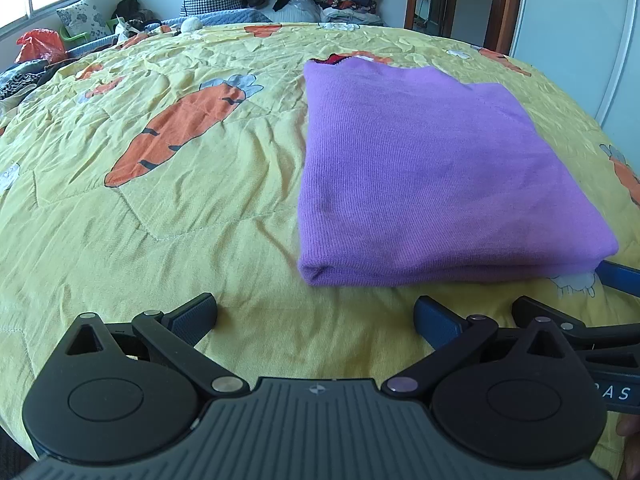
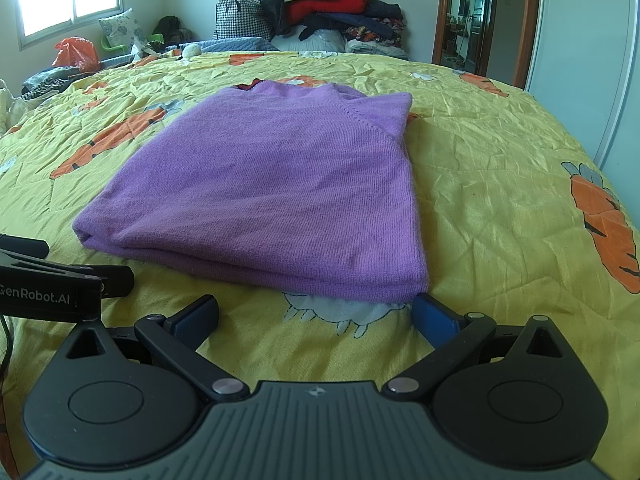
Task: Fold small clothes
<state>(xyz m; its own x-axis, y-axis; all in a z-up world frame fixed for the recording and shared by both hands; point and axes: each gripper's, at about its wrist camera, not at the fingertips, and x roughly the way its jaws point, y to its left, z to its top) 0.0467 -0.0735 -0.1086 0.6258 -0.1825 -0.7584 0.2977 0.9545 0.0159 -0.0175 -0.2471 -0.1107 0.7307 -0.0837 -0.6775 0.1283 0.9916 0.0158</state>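
A purple knit sweater [image 1: 432, 168] lies folded into a neat rectangle on the yellow carrot-print bedspread [image 1: 160, 200]; it also shows in the right wrist view [image 2: 272, 184]. My left gripper [image 1: 316, 316] is open and empty, just in front of the sweater's near left corner. My right gripper [image 2: 316, 316] is open and empty, just in front of the sweater's near right edge. The right gripper's fingers [image 1: 616, 276] show at the right edge of the left wrist view. The left gripper's body [image 2: 52, 280] shows at the left edge of the right wrist view.
A pile of clothes [image 2: 320, 4] and a checked bag [image 2: 240, 16] stand at the bed's far end. A pillow [image 2: 120, 28], an orange bag [image 2: 76, 52] and loose items lie far left under the window. A doorway [image 2: 476, 16] and white wardrobe [image 2: 580, 60] are at right.
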